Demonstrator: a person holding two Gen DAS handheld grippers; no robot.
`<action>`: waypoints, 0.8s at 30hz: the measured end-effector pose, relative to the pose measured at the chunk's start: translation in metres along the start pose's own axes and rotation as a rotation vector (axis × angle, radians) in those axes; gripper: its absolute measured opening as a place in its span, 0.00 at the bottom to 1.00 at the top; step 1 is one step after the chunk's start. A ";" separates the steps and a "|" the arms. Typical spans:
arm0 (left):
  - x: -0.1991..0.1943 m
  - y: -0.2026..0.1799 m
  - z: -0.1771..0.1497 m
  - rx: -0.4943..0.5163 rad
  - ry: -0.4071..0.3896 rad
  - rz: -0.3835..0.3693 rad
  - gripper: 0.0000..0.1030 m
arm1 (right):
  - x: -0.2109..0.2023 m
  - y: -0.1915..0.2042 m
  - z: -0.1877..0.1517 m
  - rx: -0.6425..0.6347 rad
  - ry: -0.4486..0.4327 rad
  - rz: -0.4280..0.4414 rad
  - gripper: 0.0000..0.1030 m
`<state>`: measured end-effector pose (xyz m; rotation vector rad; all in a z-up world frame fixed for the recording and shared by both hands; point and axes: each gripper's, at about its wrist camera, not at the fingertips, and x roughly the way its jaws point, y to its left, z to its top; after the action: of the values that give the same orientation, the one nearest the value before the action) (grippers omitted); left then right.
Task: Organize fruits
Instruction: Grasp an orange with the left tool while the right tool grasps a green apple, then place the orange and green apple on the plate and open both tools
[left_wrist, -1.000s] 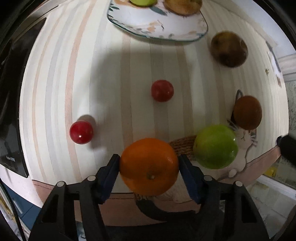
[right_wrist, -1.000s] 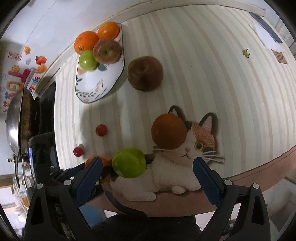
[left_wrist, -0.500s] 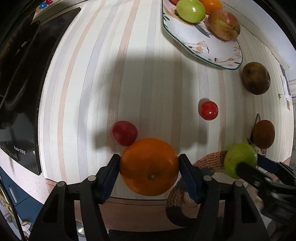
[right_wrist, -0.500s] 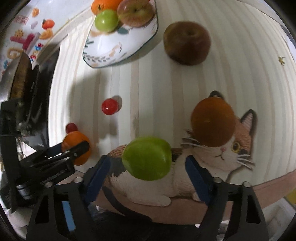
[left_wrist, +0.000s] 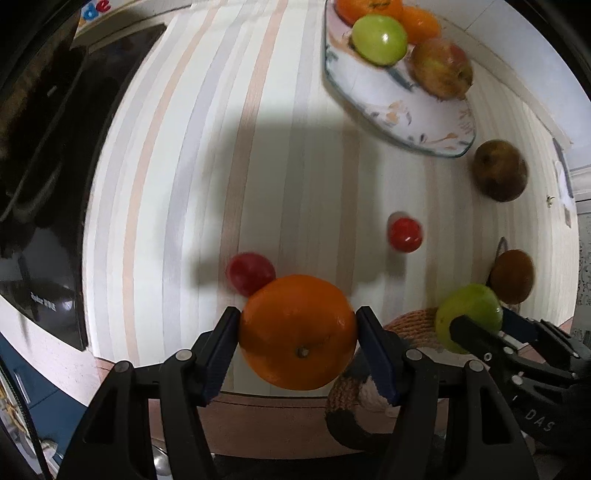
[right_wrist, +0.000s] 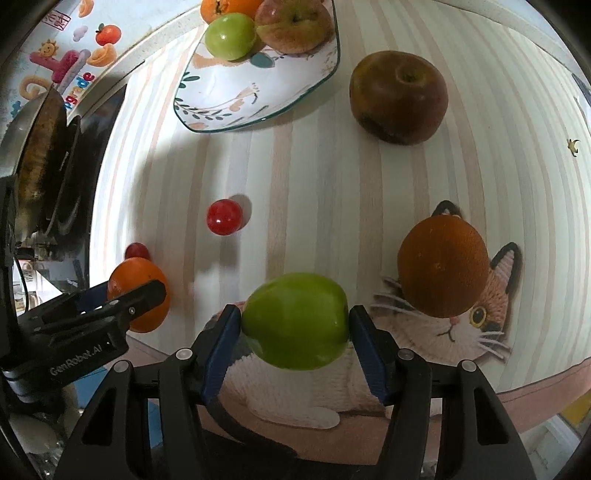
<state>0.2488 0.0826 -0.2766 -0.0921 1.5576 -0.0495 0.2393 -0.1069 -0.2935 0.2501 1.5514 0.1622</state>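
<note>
My left gripper (left_wrist: 297, 334) is shut on an orange (left_wrist: 297, 332) near the table's front edge. My right gripper (right_wrist: 295, 321) is shut on a green apple (right_wrist: 295, 319) over a cat-shaped mat (right_wrist: 461, 332). A patterned plate (right_wrist: 258, 96) at the back holds a green apple (right_wrist: 231, 35), a reddish apple (right_wrist: 293, 24) and oranges (right_wrist: 229, 5). Loose on the table are two red cherry tomatoes (right_wrist: 224, 217) (left_wrist: 250, 272), a dark brown apple (right_wrist: 399, 101) and a dark orange fruit (right_wrist: 443, 266) on the mat.
A black stove top (left_wrist: 40, 192) with a pan (right_wrist: 37, 144) lies along the left side. The striped table's front edge (left_wrist: 258, 406) runs just under both grippers. The wall (right_wrist: 66, 55) with stickers is behind the plate.
My right gripper has closed on the green apple, which it only straddled before. My left gripper, still holding the orange, has swung so the plate now shows at upper right.
</note>
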 end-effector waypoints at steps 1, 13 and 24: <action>-0.005 0.000 0.002 0.000 -0.005 -0.013 0.60 | -0.007 -0.003 -0.001 0.001 -0.008 0.008 0.61; -0.082 -0.020 0.091 0.037 -0.147 -0.110 0.60 | -0.069 0.002 0.069 0.040 -0.182 0.104 0.61; -0.042 -0.036 0.182 0.038 -0.022 -0.112 0.60 | -0.033 0.008 0.153 0.041 -0.174 0.051 0.61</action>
<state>0.4311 0.0552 -0.2296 -0.1491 1.5276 -0.1654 0.3921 -0.1162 -0.2595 0.3285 1.3777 0.1451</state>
